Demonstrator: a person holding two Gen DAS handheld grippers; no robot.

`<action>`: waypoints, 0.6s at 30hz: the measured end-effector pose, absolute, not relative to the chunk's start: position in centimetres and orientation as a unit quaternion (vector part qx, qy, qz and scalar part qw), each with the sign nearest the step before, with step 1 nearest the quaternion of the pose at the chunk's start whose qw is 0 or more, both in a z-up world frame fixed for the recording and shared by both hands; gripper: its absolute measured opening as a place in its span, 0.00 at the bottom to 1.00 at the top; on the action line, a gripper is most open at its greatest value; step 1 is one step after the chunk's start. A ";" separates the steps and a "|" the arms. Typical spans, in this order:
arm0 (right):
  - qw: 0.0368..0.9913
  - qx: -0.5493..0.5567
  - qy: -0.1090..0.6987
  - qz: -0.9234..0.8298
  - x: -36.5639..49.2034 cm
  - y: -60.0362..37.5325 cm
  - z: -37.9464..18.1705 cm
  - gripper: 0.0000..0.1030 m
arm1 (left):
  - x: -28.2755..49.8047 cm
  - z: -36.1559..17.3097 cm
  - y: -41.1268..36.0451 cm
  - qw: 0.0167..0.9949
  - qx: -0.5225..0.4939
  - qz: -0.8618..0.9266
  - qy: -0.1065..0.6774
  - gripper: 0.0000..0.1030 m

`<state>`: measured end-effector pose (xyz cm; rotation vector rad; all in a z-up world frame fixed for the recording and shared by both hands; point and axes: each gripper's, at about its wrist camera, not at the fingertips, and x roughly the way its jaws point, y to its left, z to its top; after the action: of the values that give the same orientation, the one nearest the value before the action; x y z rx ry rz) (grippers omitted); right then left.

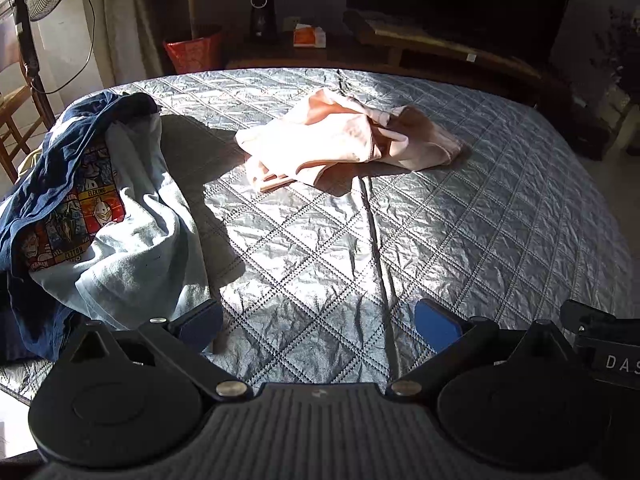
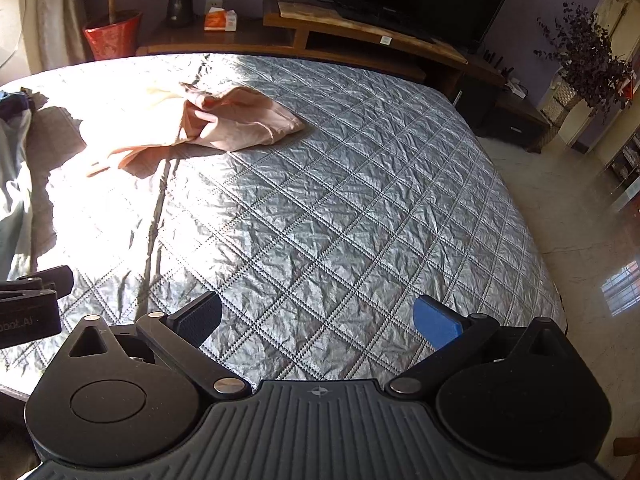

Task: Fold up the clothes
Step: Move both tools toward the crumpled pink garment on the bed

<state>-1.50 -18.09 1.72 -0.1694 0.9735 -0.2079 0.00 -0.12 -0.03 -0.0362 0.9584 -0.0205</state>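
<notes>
Both the left gripper (image 1: 318, 326) and right gripper (image 2: 318, 322) hung wide open, holding nothing; the pink garment (image 1: 344, 140) lay crumpled upper centre on the bed (image 1: 480, 208); a blue, perhaps cartoon-printed, heap (image 1: 100, 216) sat left.

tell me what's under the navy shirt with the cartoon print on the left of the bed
The navy shirt lies on top of a light blue garment, which spreads out below it onto the quilted bedspread. Anything deeper in the pile is covered.
</notes>
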 end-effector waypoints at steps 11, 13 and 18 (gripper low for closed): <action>0.874 -0.064 0.471 -0.098 -1.8 -18.7 2.8 1.00 | -0.3 -0.8 -1.8 0.881 0.003 -0.003 0.473 0.99; 0.875 -0.063 0.471 -0.098 -2.2 -18.7 2.9 1.00 | -0.5 -0.9 -1.9 0.879 0.004 -0.007 0.477 0.99; 0.879 -0.065 0.463 -0.100 -2.8 -18.6 3.8 1.00 | -1.2 -1.1 -2.4 0.878 0.010 -0.014 0.478 0.99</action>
<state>-2.79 -18.56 3.79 -0.1348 0.9647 -0.2084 -1.22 -2.35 -1.06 0.0199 0.9970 -0.0294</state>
